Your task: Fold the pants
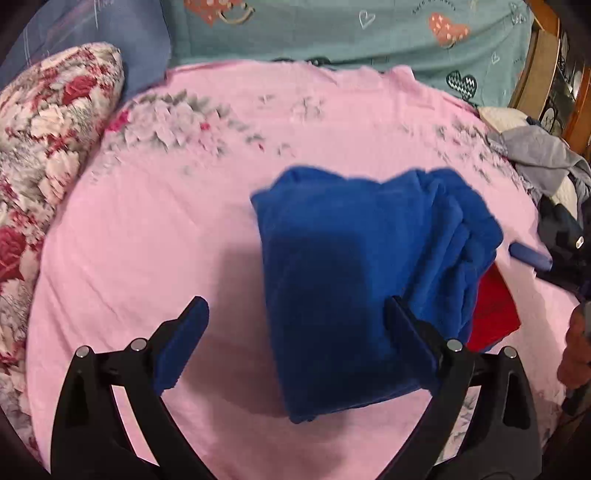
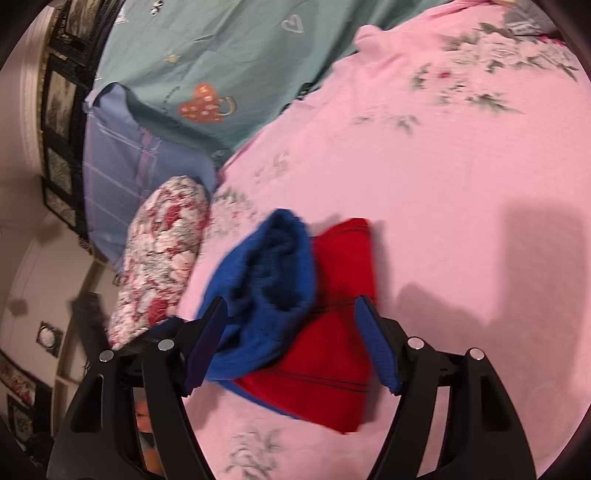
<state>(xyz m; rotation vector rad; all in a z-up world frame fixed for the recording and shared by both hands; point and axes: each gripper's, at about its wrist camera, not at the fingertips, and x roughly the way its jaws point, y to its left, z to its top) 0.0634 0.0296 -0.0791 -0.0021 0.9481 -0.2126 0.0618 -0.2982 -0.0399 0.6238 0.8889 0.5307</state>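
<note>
The blue pants [image 1: 354, 280] lie folded into a thick bundle on the pink floral bedspread [image 1: 147, 240], with a red fabric part [image 1: 495, 310] showing at their right side. My left gripper [image 1: 295, 317] is open above the bundle's near end, holding nothing. In the right wrist view the blue bundle [image 2: 266, 295] rests over the red part [image 2: 332, 350]. My right gripper [image 2: 291, 317] is open just above them, its fingers either side of the cloth. Its blue pad [image 1: 528, 254] shows at the right edge of the left wrist view.
A red-and-white floral pillow [image 1: 48, 147] lies at the left and shows too in the right wrist view [image 2: 159, 266]. A teal heart-print sheet [image 1: 332, 33] and a blue pillow [image 2: 125, 162] lie beyond. A pile of grey and dark clothes [image 1: 546, 177] lies at the right edge.
</note>
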